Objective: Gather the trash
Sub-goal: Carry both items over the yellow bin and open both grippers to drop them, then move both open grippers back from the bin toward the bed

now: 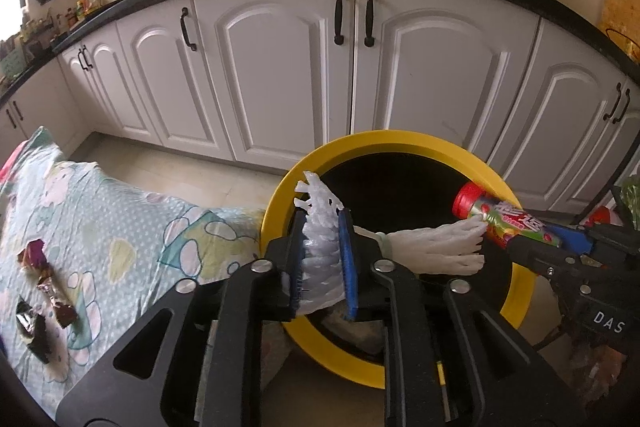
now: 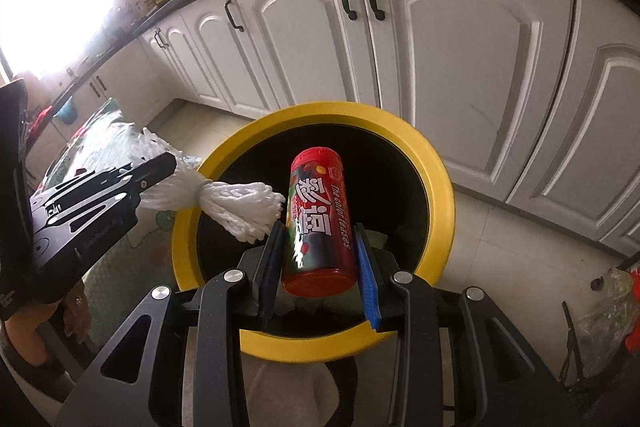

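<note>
Two grippers hovered over the yellow bin (image 2: pixel 436 187) — left gripper (image 1: pixel 323 259) pinching foam netting (image 1: pixel 320 247), right gripper (image 2: pixel 320 259) clamping a candy can (image 2: pixel 320 223) — while wrappers (image 1: pixel 48 287) awaited on the cloth (image 1: pixel 120 219).

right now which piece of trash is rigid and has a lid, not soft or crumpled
The red cylindrical candy canister with the red cap, in the right gripper over the yellow-rimmed bin. The white foam net sleeve and the wrappers are limp.

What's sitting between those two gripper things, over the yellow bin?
A white foam net trails from the left gripper toward the candy can in the right gripper, above the bin; the right wrist view shows it best.
</note>
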Demonstrator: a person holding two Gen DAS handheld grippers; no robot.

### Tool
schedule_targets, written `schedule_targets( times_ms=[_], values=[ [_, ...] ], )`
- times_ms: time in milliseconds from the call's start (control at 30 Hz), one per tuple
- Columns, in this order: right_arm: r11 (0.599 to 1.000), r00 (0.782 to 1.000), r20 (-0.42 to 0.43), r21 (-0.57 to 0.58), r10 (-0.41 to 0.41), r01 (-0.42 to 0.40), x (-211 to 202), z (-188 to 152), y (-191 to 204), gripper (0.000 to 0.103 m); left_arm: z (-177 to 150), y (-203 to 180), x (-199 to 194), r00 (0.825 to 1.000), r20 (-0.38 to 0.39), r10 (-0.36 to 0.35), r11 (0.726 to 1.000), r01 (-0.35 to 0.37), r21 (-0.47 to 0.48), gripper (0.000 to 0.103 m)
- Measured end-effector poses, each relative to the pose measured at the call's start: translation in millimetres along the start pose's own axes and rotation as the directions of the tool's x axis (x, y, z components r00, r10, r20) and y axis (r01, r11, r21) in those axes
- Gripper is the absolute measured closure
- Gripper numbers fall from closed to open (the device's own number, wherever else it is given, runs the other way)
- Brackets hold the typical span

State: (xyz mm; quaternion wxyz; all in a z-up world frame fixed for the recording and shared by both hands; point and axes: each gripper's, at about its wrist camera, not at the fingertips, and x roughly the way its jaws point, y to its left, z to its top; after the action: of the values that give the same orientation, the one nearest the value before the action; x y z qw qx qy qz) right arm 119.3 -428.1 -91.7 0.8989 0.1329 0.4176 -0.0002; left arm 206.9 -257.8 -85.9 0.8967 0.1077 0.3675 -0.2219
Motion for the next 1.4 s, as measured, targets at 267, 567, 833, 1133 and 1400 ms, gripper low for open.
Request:
schedule_targets(
  times_ms=[267,567,833,1133,1400],
  values=[
    [0.999,0.999,0.036,0.036,-0.016,0.014,-9,3,-8,0.059,2,9,-5,1.000,-0.007,-0.019,0.999,0.019,-0.047,0.050],
    [0.998,0.990,0.126,0.047,-0.056,0.051,-31,7,-8,0.042,-3,25,-29,0.999,0.028,-0.020,0.994,0.023,-0.108,0.011],
    [0.997,0.971,0.227,0.014,-0.076,0.075,-51,11,3,0.025,-5,42,-52,0.998,0.065,0.002,0.988,0.008,-0.154,0.011],
    [0.997,0.959,0.278,-0.045,-0.054,0.069,-62,15,23,0.021,-11,59,-86,0.991,0.125,0.051,0.982,-0.027,-0.186,0.011],
    [0.993,0.950,0.312,-0.112,0.004,0.033,-74,17,53,0.021,-19,73,-115,0.979,0.176,0.106,0.979,-0.072,-0.191,0.011]
  ],
)
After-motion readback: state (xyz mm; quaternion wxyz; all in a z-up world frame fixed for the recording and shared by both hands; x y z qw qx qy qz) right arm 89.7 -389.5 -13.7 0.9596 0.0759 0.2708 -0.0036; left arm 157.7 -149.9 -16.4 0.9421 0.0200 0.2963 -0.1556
